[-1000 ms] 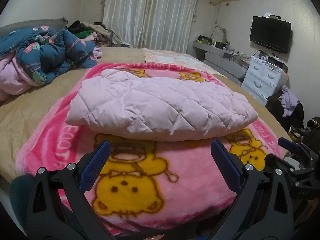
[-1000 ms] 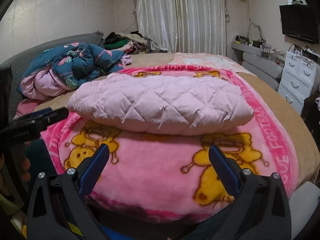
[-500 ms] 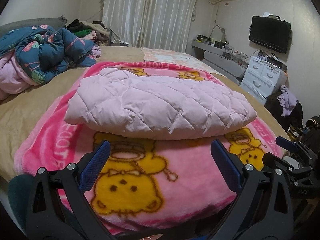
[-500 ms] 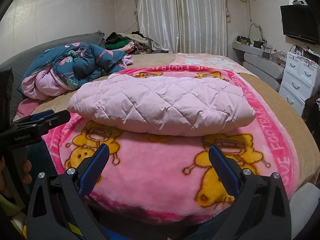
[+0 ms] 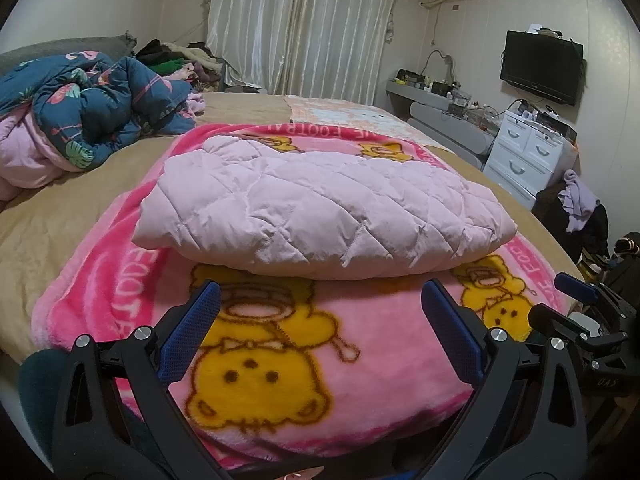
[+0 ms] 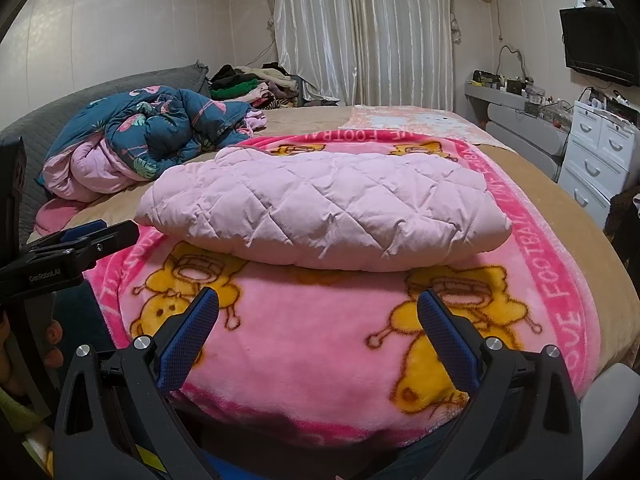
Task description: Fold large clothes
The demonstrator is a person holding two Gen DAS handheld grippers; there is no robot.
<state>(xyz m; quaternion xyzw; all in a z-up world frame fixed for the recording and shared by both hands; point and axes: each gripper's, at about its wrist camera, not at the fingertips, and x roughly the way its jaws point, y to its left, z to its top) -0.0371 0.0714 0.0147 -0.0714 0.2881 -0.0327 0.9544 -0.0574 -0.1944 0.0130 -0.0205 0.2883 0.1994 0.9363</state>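
A pale pink quilted coat (image 5: 320, 216) (image 6: 324, 216) lies folded into a puffy bundle on a pink cartoon-bear blanket (image 5: 280, 360) (image 6: 320, 340) spread over the bed. My left gripper (image 5: 320, 312) hovers open at the bed's near edge, short of the coat, nothing between its blue pads. My right gripper (image 6: 318, 312) is open too and empty, also short of the coat. In the left wrist view the right gripper (image 5: 576, 292) shows at the right edge. The right wrist view catches the left gripper (image 6: 80, 236) at the left edge.
A crumpled dark blue floral duvet (image 5: 96, 116) (image 6: 152, 140) lies at the bed's left. A clothes heap (image 6: 256, 84) sits by the curtains. White drawers (image 5: 528, 148), a wall TV (image 5: 542, 66) and a chair with clothes (image 5: 576, 208) stand right of the bed.
Both grippers have edged slightly forward and to the side; the coat looks a little nearer. Both stay open and the coat has not moved.
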